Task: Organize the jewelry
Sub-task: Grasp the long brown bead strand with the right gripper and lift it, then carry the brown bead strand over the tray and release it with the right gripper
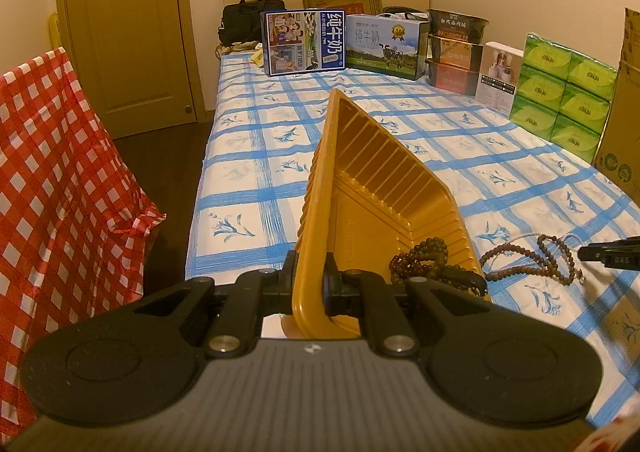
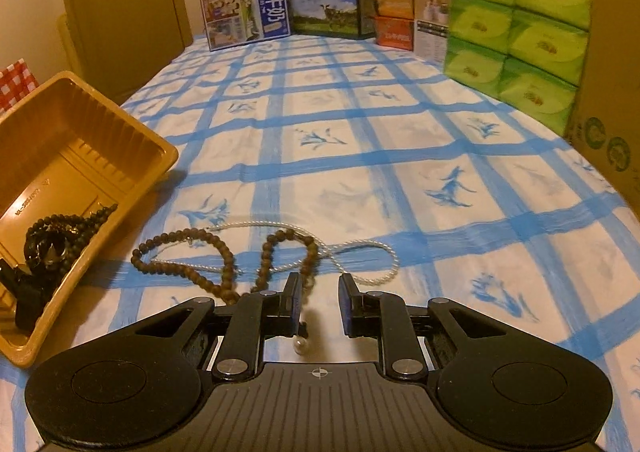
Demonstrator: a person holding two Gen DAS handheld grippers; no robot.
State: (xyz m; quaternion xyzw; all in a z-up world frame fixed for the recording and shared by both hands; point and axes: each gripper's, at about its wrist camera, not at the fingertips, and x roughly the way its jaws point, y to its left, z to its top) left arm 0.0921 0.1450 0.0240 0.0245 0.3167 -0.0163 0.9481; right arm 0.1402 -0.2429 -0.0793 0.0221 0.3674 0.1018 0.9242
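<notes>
Partly sorted: dark bead strand [image 2: 60, 236] already in the yellow tray [image 2: 132, 187]. Brown bead strand [image 2: 224, 264] and pearl necklace [image 2: 376, 272] lie tangled on the bedsheet [image 2: 400, 171] beside it. My left gripper [image 1: 310, 284] clamps the tray rim; right gripper [image 2: 319, 292] hovers spread over them.

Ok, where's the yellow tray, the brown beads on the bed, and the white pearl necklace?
yellow tray [image 2: 132, 131]: right wrist view, on its far rim.
brown beads [image 2: 226, 264]: right wrist view, on the middle loop of the strand.
white pearl necklace [image 2: 384, 248]: right wrist view, on its right-hand curve.
</notes>
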